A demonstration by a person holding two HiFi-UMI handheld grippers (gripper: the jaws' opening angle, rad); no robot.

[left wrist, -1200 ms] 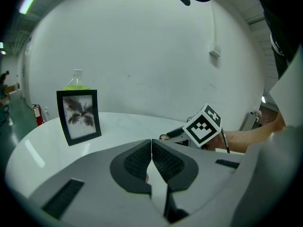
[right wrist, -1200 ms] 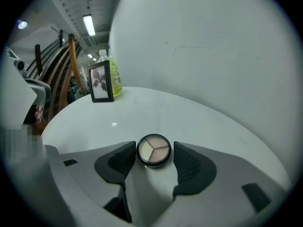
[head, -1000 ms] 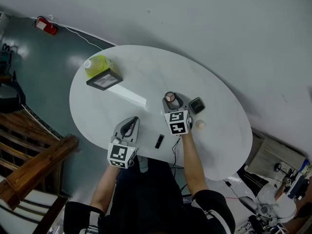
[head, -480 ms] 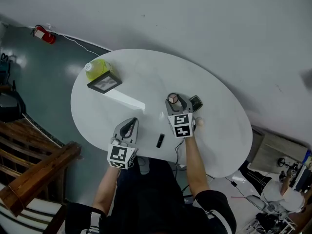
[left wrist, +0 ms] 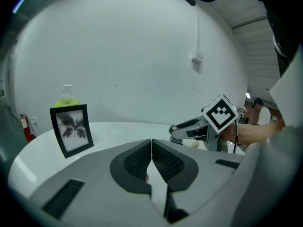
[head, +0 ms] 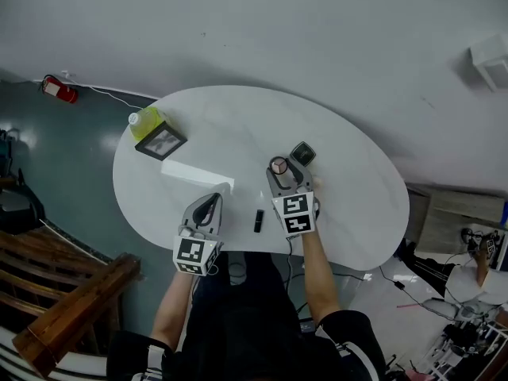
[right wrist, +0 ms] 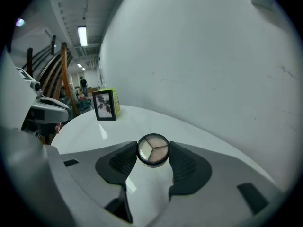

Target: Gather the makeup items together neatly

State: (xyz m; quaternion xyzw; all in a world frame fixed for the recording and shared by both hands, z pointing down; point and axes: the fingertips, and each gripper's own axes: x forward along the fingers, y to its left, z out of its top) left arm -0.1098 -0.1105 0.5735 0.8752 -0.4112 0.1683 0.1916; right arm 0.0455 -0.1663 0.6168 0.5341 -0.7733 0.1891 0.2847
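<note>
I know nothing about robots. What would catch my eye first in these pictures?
A round powder compact with three shades stands out first, pinched in the right claw over the white oval table. Next come a framed picture beside a green bottle at the table's far left edge, and the left claw, shut, on the person's side.

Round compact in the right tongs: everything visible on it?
The round compact is a disc with a black rim, likely plastic, its face split into three wedge pans in pale beige, tan and brown. It sits face toward the camera, clamped at its rim between the ribbed pads of the right tongs, above the white table. Nothing else touches it.
</note>
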